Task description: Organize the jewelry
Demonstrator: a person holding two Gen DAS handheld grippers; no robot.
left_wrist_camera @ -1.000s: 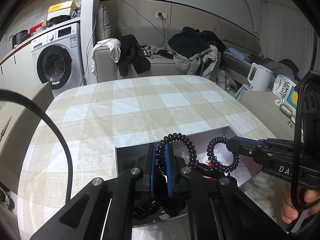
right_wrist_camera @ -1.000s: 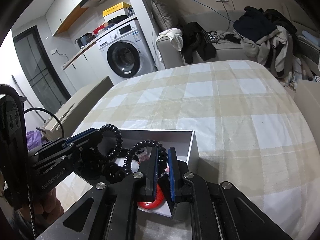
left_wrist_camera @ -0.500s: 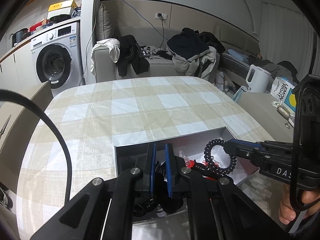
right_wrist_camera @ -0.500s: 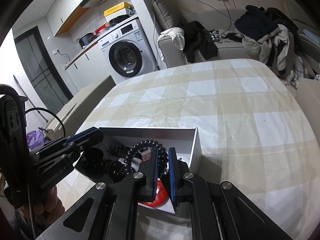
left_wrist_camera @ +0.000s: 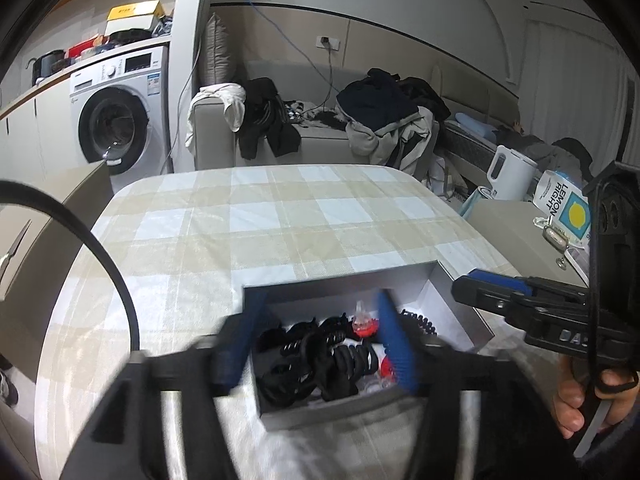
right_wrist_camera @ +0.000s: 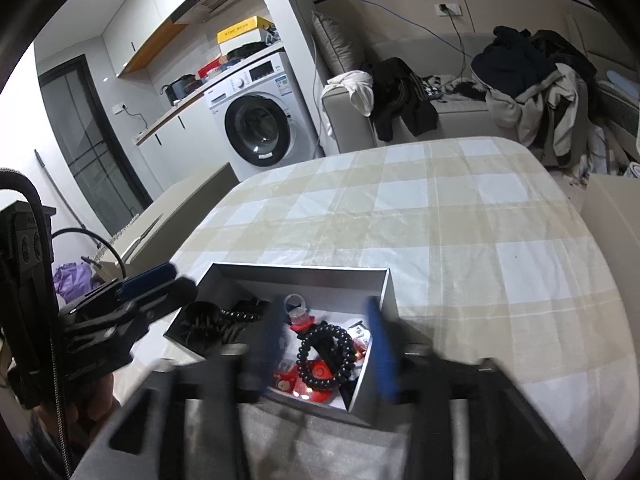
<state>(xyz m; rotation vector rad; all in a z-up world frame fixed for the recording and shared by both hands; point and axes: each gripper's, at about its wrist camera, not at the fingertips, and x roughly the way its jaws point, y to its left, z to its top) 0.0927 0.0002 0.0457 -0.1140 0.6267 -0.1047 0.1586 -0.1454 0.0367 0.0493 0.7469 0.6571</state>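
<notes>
An open grey box (left_wrist_camera: pixel 336 285) stands on the checked tablecloth near the front edge. My left gripper (left_wrist_camera: pixel 320 340) hangs over its left part, jaws opening and blurred, with nothing pressed between the blue pads; a heap of black coiled bands and clips (left_wrist_camera: pixel 316 360) lies below. Over the box's (right_wrist_camera: pixel 300 270) right part, my right gripper (right_wrist_camera: pixel 326 348) is also opening. A black bead bracelet (right_wrist_camera: pixel 326 354) lies loose beneath it among red trinkets (right_wrist_camera: pixel 304 322). Each gripper shows in the other's view: the right gripper (left_wrist_camera: pixel 492 292) and the left gripper (right_wrist_camera: pixel 152 284).
The checked table (right_wrist_camera: pixel 440 220) stretches away behind the box. A side table on the right holds a white kettle (left_wrist_camera: pixel 510 174) and a lemon carton (left_wrist_camera: pixel 564 208). Beyond are a washing machine (right_wrist_camera: pixel 256 120) and a sofa piled with clothes (left_wrist_camera: pixel 384 120).
Both grippers were shut on black coiled bands held above the box. They lowered them into the box, and both pairs of jaws have now sprung apart, leaving the bands inside.
</notes>
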